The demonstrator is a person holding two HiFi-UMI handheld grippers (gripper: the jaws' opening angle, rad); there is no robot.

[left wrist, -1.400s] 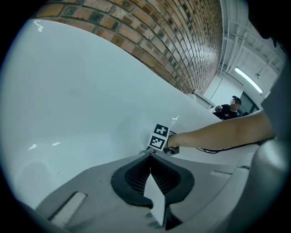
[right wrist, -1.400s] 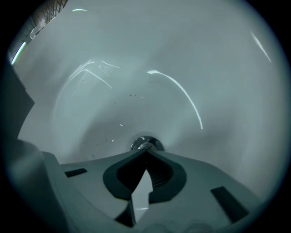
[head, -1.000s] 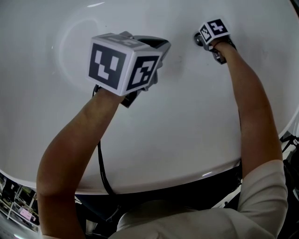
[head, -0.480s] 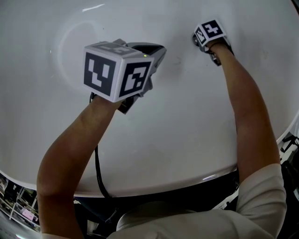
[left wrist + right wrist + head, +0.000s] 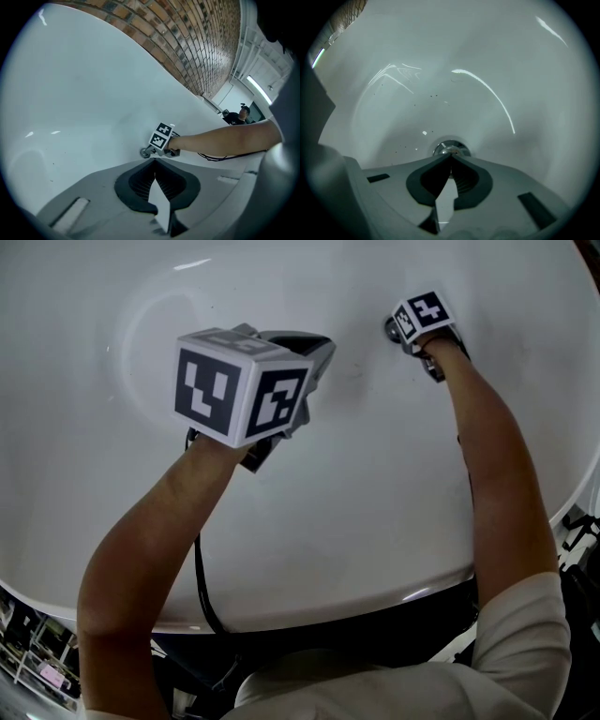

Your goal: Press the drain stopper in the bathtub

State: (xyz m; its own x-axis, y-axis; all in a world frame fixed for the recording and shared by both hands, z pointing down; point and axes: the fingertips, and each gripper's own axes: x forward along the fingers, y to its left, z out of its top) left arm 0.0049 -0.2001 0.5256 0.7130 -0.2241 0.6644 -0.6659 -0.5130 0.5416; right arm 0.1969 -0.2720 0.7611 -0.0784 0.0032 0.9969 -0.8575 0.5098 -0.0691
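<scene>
1. While their jaws sit pressed together, empty, the right tongs (image 5: 451, 158) have the drain stopper (image 5: 449, 149) straight ahead, at their tips.
2. Left tongs (image 5: 154, 172), likewise closed and empty, hang well off, so the right is nearer.

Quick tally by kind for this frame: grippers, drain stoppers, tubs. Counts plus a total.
Grippers: 2 (left gripper, right gripper)
Drain stopper: 1 (drain stopper, chrome, just past the right gripper's tips)
Bathtub: 1 (bathtub, white)
Total: 4
</scene>
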